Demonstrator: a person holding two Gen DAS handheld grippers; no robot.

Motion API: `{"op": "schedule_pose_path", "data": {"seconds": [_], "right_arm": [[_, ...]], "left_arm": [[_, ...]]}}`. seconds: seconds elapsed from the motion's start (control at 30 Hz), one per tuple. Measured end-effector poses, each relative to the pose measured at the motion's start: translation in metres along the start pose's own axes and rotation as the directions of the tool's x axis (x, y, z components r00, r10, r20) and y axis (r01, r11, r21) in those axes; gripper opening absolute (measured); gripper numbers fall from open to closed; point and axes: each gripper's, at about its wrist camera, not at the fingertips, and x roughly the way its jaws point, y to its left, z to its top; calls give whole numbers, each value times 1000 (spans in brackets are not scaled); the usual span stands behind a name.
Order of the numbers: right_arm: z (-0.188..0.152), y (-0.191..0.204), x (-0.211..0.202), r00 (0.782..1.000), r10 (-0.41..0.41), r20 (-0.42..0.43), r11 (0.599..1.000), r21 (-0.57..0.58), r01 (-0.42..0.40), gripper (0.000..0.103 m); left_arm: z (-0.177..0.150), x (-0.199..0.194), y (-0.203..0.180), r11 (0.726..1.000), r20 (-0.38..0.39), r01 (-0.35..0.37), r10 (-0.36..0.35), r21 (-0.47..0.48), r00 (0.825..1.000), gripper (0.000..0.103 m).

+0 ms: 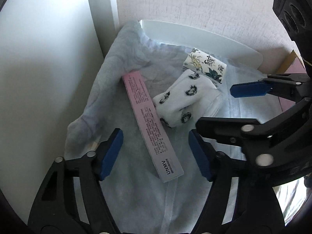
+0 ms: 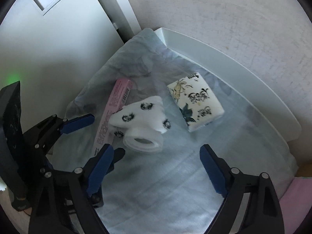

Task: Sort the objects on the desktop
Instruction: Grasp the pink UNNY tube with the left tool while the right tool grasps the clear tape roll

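Claws [image 1: 156, 154] [image 2: 156, 172] are hanging wide and empty over my white tray [image 2: 224, 58], where pink box [image 1: 151, 126], rolled socks [image 1: 185, 101] and patterned packet [image 2: 195, 101] are lying grouped on its cloth lining.

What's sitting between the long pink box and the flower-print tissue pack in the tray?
The rolled white socks with black prints lie between the pink box and the tissue pack, resting against the box. Both wrist views show it, the right one most clearly.
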Motion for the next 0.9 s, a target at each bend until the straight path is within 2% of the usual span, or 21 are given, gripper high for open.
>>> {"op": "schedule_pose_path", "data": {"seconds": [0.13, 0.2, 0.27, 0.4, 0.53, 0.9], "right_arm": [[0, 4, 9, 1000, -23, -9, 1000, -1, 23, 70], [0, 4, 10, 1000, -21, 1, 1000, 8, 21, 68], [0, 5, 10, 1000, -23, 6, 1000, 9, 23, 63], [-1, 7, 9, 1000, -22, 13, 1000, 8, 22, 40], [-5, 8, 7, 1000, -24, 19, 999, 25, 23, 40], [-8, 10, -7, 999, -25, 46, 998, 54, 23, 40]], "left_arm": [[-1, -2, 0, 1000, 6, -4, 4, 1, 1000, 55], [-1, -3, -1, 1000, 7, -10, 10, 6, 1000, 49], [-1, -5, 0, 1000, 10, -19, 19, 11, 1000, 38], [-2, -8, 1, 1000, 12, -13, 13, 6, 1000, 25], [-5, -13, 2, 1000, 15, -13, 13, 3, 1000, 21], [-6, -35, 10, 1000, 56, -20, 21, -12, 998, 20]]}}
